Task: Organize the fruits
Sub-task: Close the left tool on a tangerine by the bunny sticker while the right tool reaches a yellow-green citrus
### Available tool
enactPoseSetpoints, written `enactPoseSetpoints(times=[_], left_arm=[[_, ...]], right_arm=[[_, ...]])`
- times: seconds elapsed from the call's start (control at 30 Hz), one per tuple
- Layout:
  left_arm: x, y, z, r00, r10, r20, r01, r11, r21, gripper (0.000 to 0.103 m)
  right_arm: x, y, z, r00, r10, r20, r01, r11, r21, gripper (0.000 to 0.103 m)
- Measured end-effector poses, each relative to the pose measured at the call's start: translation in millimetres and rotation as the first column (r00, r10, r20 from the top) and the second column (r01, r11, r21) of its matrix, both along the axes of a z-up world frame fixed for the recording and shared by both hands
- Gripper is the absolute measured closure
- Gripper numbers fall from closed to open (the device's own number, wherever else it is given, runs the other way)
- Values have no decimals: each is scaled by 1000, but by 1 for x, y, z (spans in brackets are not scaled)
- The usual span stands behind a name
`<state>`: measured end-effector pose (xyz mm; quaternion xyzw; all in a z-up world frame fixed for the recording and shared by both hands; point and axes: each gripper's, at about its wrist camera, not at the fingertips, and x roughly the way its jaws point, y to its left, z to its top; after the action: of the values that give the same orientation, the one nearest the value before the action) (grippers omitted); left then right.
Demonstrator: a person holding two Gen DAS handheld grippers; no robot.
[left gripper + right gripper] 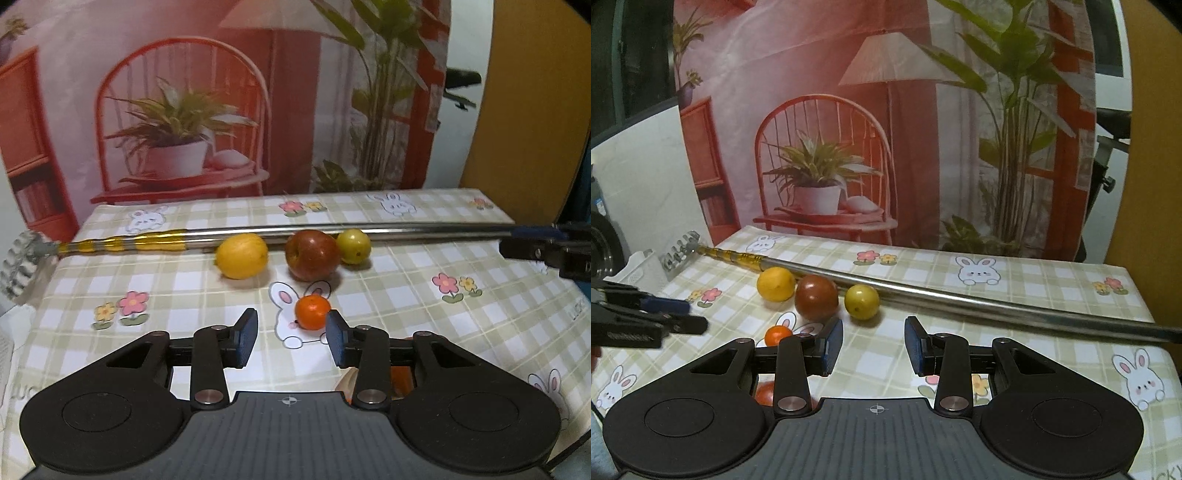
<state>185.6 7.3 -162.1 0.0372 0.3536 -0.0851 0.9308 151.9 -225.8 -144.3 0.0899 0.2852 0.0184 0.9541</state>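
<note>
Two grippers, left (pixel 291 338) and right (pixel 873 345), gape wide and empty; the small tangerine (pixel 312 312) looks soft, best pinched gently across its middle.

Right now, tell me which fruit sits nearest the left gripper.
The small orange mandarin, alone on the rabbit print just ahead of the left gripper. The lemon, red apple and green fruit line the pole farther back.
</note>
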Motion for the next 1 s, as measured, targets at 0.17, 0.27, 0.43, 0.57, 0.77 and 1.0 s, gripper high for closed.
enactPoseSetpoints(times=[0.17, 0.27, 0.43, 0.57, 0.77, 1.0], left_arm=[[31, -15, -22, 998, -38, -50, 38, 999, 12, 60], [50, -21, -34, 996, -45, -78, 46, 999, 10, 60], [78, -22, -54, 991, -28, -133, 28, 1000, 1, 60], [92, -23, -67, 983, -36, -180, 36, 999, -4, 60], [103, -21, -80, 979, -39, -199, 33, 999, -37, 63], [93, -12, -70, 987, -29, -158, 20, 998, -58, 64]], right_arm=[[16, -7, -8, 1000, 2, -6, -2, 999, 39, 69], [24, -11, -13, 1000, -1, -2, 1, 998, 55, 69], [37, -16, -22, 1000, 5, 9, -5, 998, 62, 69], [49, -17, -26, 1000, 23, 4, -23, 998, 50, 68], [67, -16, -33, 998, 50, 27, -51, 997, 61, 64], [96, -22, -48, 999, 40, 29, -43, 994, 98, 64]])
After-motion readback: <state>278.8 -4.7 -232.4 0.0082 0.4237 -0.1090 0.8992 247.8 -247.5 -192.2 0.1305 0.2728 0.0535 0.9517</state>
